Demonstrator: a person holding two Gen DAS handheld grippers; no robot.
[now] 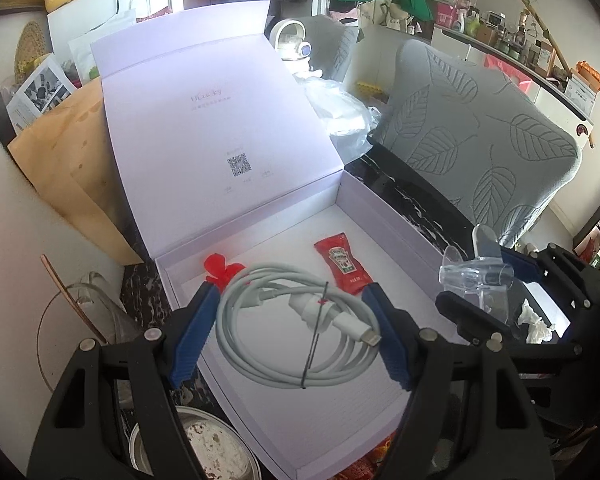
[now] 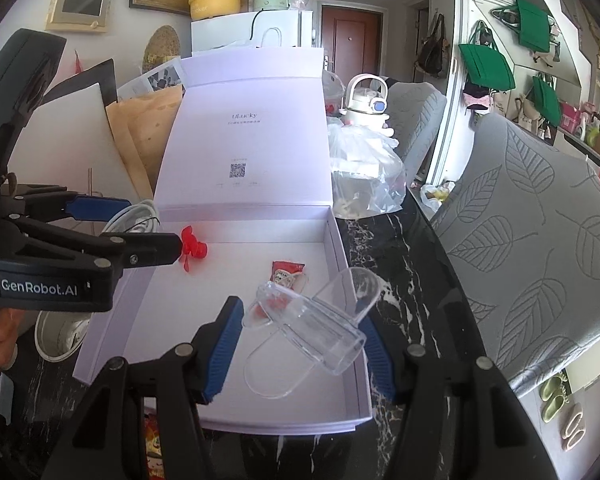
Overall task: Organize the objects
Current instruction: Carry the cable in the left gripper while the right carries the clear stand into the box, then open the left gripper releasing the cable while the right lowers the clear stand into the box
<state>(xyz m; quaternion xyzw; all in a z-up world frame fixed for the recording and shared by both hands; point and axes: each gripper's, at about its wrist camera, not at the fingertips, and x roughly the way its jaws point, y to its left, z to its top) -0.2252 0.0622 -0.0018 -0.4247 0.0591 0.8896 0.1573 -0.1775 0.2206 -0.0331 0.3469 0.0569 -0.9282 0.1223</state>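
Both jaws grip loads over the box (image 2: 340,240): left gripper (image 1: 292,332) the coiled cable (image 1: 296,332) at centre frame, right gripper (image 2: 300,332) a clear stand (image 2: 300,320) at lower centre. Slick plastic may slip and strike the ketchup sachet (image 2: 286,272); the loose cable could snag.

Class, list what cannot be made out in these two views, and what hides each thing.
- Left wrist view: lid print is washed out by glare.
- Right wrist view: cable mostly hidden behind the left gripper.
- Right wrist view: ketchup packet partly blurred behind the clear plastic piece.
- Both views: the box front corner is covered by gripper arms.
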